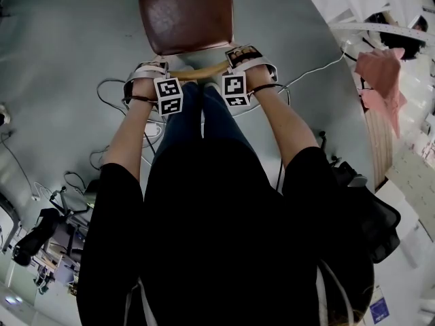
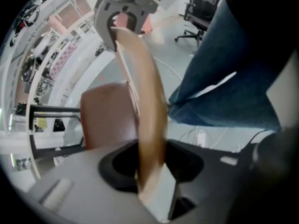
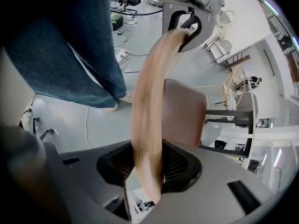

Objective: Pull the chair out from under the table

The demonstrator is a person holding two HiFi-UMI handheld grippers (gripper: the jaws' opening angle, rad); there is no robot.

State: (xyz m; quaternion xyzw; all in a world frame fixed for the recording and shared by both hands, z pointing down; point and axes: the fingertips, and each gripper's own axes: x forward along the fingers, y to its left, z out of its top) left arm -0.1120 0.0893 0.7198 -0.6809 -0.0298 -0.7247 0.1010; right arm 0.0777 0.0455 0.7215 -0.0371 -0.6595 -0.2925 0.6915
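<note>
Wooden backrest (image 1: 197, 72) clamped in left gripper (image 1: 146, 70) and right gripper (image 1: 253, 61), seat (image 1: 187, 15) beyond the jaws. Pull judged in hand; next, an even two-handed draw rearward.

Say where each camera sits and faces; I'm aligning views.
Head view: on the head, facing down at the chair; arms, jeans, left gripper, right gripper.
Left gripper view: on left gripper, along the backrest; jeans, right gripper.
Right gripper view: on right gripper, along the backrest; jeans, left gripper.
All share backrest and seat.
</note>
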